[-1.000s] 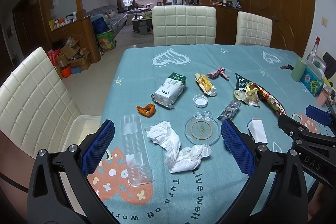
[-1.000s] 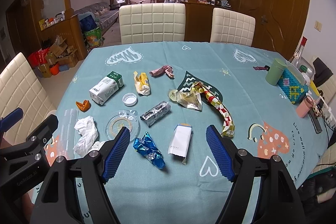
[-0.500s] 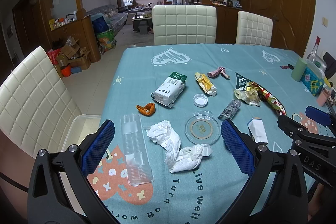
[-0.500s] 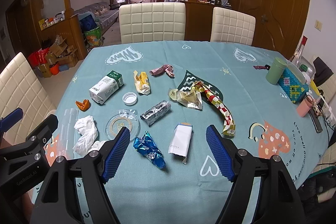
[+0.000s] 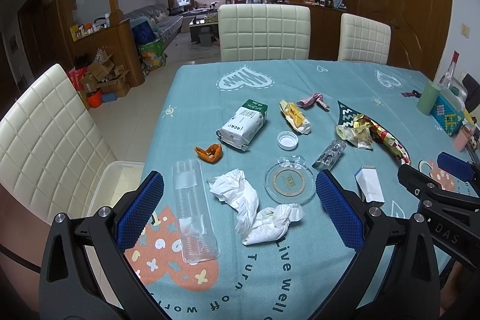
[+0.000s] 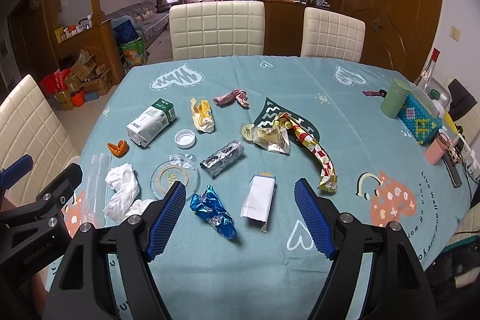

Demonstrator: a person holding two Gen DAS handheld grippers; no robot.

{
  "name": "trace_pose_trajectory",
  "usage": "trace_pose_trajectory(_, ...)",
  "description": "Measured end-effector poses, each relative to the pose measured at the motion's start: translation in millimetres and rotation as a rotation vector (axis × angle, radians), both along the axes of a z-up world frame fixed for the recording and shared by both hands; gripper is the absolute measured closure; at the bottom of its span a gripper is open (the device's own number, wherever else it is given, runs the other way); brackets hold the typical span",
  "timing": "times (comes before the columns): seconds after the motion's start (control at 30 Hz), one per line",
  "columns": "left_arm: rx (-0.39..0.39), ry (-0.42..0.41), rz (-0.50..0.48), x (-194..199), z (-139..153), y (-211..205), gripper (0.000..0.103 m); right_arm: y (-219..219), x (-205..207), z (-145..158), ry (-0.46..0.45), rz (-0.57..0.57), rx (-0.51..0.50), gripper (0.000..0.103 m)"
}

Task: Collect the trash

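While both my claws, left claw (image 5: 240, 200) and right claw (image 6: 238, 210), gape empty, I count on the counter (image 6: 345, 116): one carton (image 6: 151, 122), one cap (image 6: 185, 138), two tissues (image 6: 121, 189).

Cream chairs (image 6: 216, 29), green canister (image 6: 394, 98)

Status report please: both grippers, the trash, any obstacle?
Left hand-held gripper open, empty, above crumpled tissue. Right hand-held gripper open, empty, above blue foil wrapper. All trash on table, none collected. Nothing blocking.
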State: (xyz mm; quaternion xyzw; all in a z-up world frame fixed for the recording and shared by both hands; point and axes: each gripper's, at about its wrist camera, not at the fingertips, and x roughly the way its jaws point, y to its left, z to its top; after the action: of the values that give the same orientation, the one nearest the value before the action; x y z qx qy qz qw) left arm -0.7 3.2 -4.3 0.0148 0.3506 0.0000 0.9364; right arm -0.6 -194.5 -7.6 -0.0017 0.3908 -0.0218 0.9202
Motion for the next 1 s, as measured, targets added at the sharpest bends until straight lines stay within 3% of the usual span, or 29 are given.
trace_pose_trajectory(1.0, 0.003, 0.03, 0.001, 3.9, -5.2, -3.1, 0.003, -5.1, 4.3, -2.9, 0.017, -0.005, 0.014, 0.03)
